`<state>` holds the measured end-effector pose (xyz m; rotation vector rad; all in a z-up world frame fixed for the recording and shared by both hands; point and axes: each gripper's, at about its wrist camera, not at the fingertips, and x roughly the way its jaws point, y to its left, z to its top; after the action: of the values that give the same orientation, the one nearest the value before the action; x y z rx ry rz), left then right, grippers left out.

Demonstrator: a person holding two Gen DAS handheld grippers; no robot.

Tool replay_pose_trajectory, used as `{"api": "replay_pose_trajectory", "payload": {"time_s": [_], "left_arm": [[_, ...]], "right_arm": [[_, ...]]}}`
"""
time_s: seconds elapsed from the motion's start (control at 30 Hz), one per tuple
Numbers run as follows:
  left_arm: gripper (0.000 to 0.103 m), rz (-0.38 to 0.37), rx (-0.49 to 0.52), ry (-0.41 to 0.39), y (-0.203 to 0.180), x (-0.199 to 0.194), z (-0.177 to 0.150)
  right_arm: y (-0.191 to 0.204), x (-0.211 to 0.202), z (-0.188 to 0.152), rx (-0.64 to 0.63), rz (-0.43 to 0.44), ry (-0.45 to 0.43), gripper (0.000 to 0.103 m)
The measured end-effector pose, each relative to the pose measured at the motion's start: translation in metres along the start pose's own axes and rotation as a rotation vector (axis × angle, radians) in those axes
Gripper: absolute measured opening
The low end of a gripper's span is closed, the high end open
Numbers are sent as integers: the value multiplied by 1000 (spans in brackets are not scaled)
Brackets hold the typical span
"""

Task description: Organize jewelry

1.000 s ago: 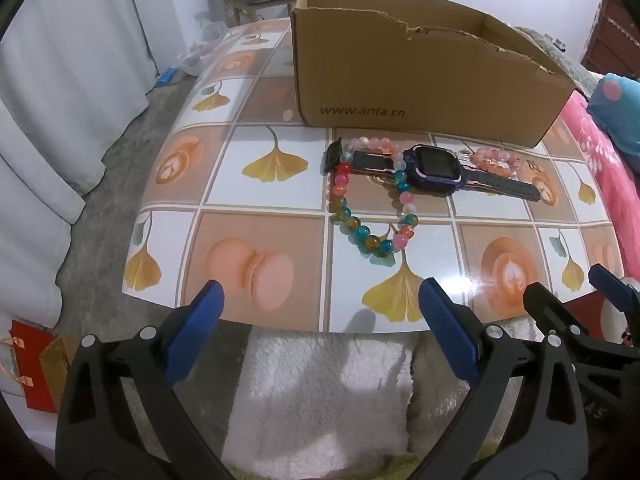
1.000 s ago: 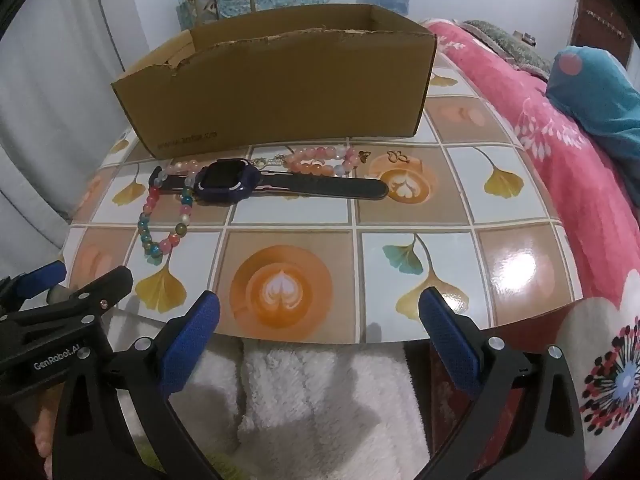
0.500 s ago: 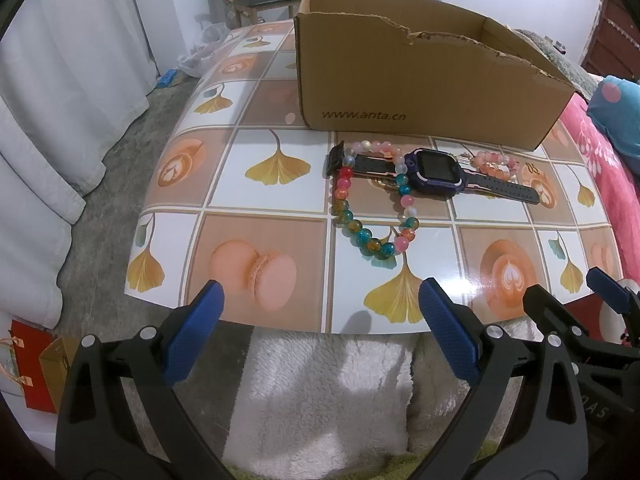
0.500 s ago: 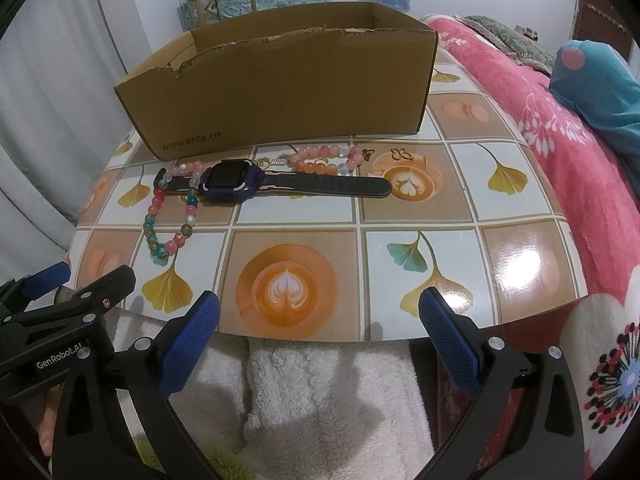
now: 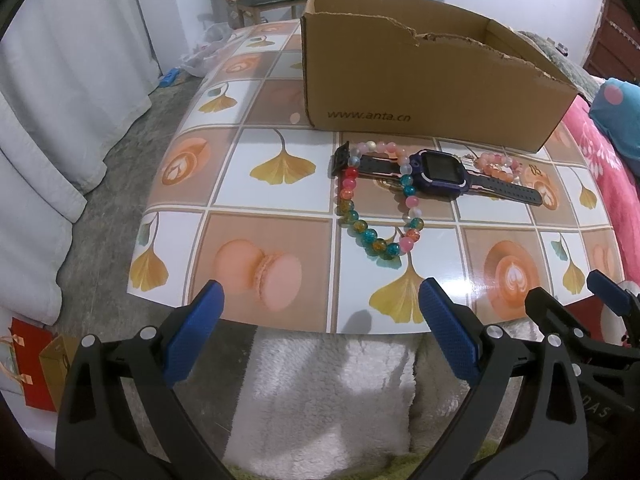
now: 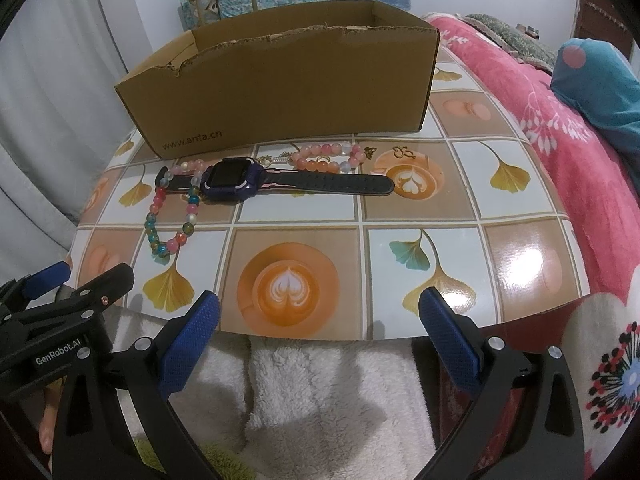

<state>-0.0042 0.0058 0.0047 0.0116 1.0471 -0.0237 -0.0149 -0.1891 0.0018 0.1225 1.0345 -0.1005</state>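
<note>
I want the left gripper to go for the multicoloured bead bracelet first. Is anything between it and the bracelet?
Nothing visible. The left gripper is open at the table's near edge, with only bare tabletop ahead of the multicoloured bead bracelet. The bracelet's far end, though, lies across the smartwatch strap.

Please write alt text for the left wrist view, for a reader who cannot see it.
An open left hand-held gripper hovers at the near edge of a tiled table, facing a smartwatch, a colourful bead bracelet and a pink bead bracelet before a cardboard box.
</note>
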Motion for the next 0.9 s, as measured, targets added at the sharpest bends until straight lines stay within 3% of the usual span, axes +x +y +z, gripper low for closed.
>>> {"api": "replay_pose_trajectory", "payload": {"time_s": [0.9], "left_arm": [[94, 5, -1, 0, 3, 0, -1]], "right_arm": [[0, 0, -2, 4, 15, 4, 97]]}}
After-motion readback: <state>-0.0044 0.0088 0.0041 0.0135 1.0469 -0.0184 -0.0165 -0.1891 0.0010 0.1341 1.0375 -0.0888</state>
